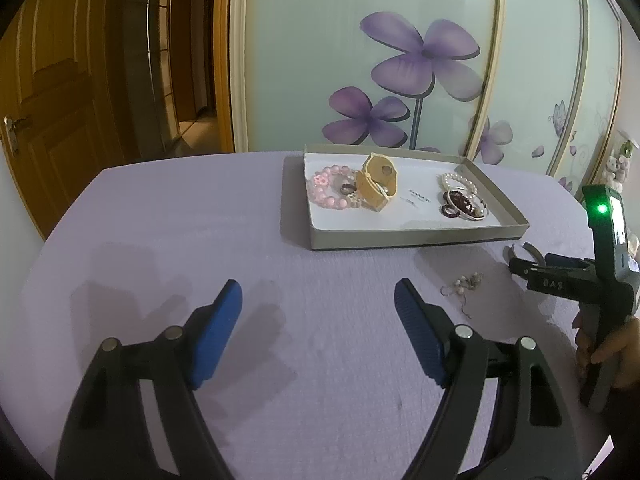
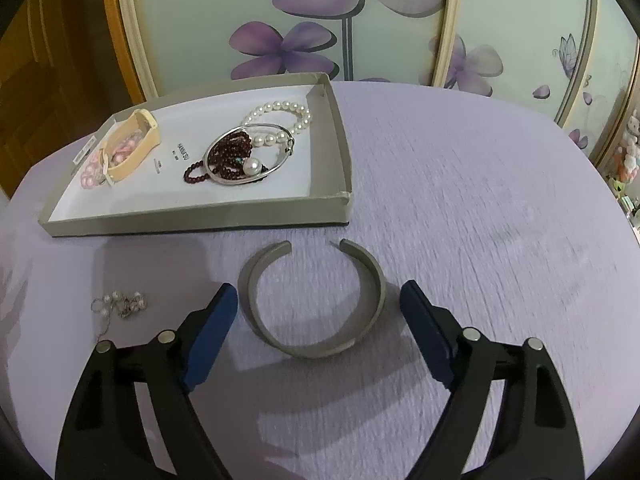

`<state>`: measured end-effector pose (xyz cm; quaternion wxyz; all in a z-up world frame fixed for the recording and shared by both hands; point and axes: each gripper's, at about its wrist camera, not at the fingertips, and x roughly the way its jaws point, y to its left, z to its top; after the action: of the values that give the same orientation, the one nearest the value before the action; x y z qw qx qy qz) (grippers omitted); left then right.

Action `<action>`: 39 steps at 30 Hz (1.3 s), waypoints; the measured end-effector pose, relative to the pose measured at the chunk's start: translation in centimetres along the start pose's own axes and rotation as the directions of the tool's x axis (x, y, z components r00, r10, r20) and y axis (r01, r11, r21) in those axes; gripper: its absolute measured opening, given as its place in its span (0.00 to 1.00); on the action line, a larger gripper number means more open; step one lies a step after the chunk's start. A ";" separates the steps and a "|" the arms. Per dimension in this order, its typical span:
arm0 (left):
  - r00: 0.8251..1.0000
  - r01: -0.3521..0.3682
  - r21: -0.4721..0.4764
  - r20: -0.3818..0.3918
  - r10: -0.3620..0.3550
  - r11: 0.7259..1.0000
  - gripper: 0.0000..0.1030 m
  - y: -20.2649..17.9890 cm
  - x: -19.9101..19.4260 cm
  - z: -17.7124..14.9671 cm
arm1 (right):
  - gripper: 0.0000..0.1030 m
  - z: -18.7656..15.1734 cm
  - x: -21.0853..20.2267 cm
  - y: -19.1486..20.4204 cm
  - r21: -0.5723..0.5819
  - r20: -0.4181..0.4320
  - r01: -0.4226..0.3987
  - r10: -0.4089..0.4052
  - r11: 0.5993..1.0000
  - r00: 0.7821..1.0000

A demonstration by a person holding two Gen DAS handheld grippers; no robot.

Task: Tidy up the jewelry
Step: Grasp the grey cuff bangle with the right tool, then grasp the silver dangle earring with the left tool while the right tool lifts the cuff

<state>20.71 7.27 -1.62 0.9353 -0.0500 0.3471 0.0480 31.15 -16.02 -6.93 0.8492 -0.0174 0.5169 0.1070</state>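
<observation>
A shallow grey box tray (image 1: 420, 236) (image 2: 192, 222) on the lilac table holds a pink bead bracelet (image 1: 330, 192), a cream band (image 1: 378, 184) (image 2: 136, 148), a pearl bracelet (image 2: 280, 118), dark red beads (image 2: 230, 156) and a silver bangle. An open grey cuff bracelet (image 2: 312, 312) lies on the cloth between the fingers of my right gripper (image 2: 320, 300), which is open around it. Small pearl earrings (image 1: 464, 286) (image 2: 120, 302) lie loose on the cloth. My left gripper (image 1: 318, 296) is open and empty above bare cloth. The right gripper also shows in the left wrist view (image 1: 520, 266).
A sliding wardrobe door with purple flowers (image 1: 400, 80) stands behind the table. A wooden door (image 1: 48, 100) is at the far left. Small figurines (image 2: 628, 160) sit at the right edge.
</observation>
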 end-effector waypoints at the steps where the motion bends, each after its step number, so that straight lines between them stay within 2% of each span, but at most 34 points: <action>1: 1.000 0.001 0.000 -0.001 -0.001 1.000 0.76 0.0 0.0 0.0 | 0.82 0.1 0.0 0.0 0.003 0.000 0.000 0.000 1.000 1.000; 10: 1.000 0.006 0.001 -0.010 -0.006 1.000 0.76 -0.2 0.3 0.0 | 0.82 0.3 0.2 0.0 -0.004 -0.001 -0.008 0.008 1.000 1.000; 13: 1.000 0.009 0.003 -0.013 -0.009 1.000 0.76 -0.3 0.4 -0.2 | 0.67 0.4 0.0 -0.1 -0.013 0.013 -0.017 0.017 1.000 1.000; 17: 0.999 0.028 0.004 -0.022 -0.028 1.000 0.76 -0.9 0.6 -0.2 | 0.67 0.1 -0.2 -0.2 -0.030 0.011 -0.039 0.040 0.999 0.999; 24: 0.995 0.080 0.031 -0.058 -0.078 0.996 0.76 -4.1 2.1 -0.1 | 0.66 -1.4 -2.5 -2.2 0.011 0.027 -0.106 0.106 0.994 0.994; 28: 0.991 0.100 0.070 -0.095 -0.093 0.993 0.75 -7.7 3.8 0.0 | 0.66 -1.9 -4.4 -3.4 0.031 0.060 -0.136 0.134 0.990 0.989; 32: 0.986 0.109 0.118 -0.140 -0.092 0.987 0.64 -11.5 6.1 0.1 | 0.67 -2.3 -5.8 -4.5 0.040 0.083 -0.164 0.160 0.986 0.984; 36: 0.980 0.106 0.138 -0.185 -0.079 0.985 0.57 -13.8 8.3 0.0 | 0.67 -2.4 -6.4 -5.1 0.040 0.087 -0.180 0.176 0.983 0.981; 38: 0.977 0.092 0.153 -0.203 -0.060 0.984 0.44 -14.5 9.2 -0.2 | 0.67 -2.4 -6.5 -5.2 0.036 0.089 -0.184 0.180 0.982 0.980; 39: 0.979 0.092 0.171 -0.196 -0.057 0.981 0.33 -15.0 9.1 -0.2 | 0.67 -2.4 -6.6 -5.2 0.034 0.090 -0.188 0.185 0.982 0.979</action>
<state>29.31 -7.10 -6.84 0.8997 0.0170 0.4354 -0.0236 27.20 -22.49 -2.65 0.8572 0.0536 0.4810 0.1760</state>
